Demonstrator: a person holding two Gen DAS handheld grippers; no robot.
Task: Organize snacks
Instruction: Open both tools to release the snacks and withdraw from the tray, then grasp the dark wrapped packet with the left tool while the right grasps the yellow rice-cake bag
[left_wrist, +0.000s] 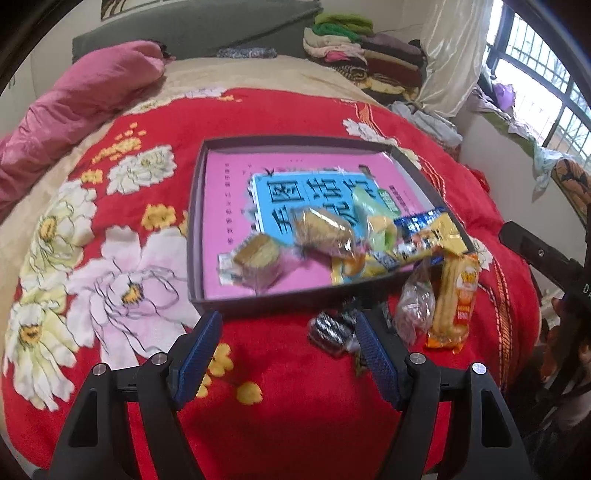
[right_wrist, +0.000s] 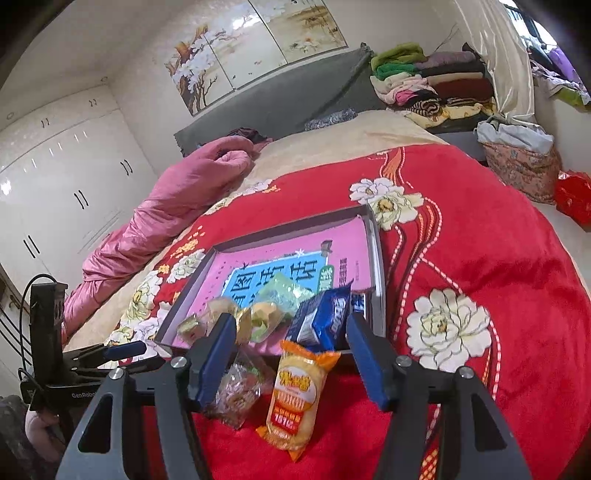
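Note:
A shallow dark box (left_wrist: 195, 236) with a pink and blue printed bottom lies on the red flowered blanket; it also shows in the right wrist view (right_wrist: 376, 258). Several wrapped snacks lie in its near part, among them a cake slice (left_wrist: 256, 258), a clear-wrapped roll (left_wrist: 325, 232) and a blue-yellow packet (left_wrist: 424, 236). Outside it lie an orange packet (right_wrist: 295, 391), a clear packet (right_wrist: 240, 391) and a black-silver packet (left_wrist: 328, 330). My left gripper (left_wrist: 288, 332) is open and empty, just left of the black-silver packet. My right gripper (right_wrist: 291, 325) is open and empty above the orange packet.
The bed's red blanket (left_wrist: 314, 406) spreads all around. A pink quilt (right_wrist: 177, 206) lies at the left, folded clothes (right_wrist: 436, 81) are stacked at the head, and the grey headboard (right_wrist: 295, 99) stands behind. The right gripper's body (left_wrist: 546, 262) shows at the right edge.

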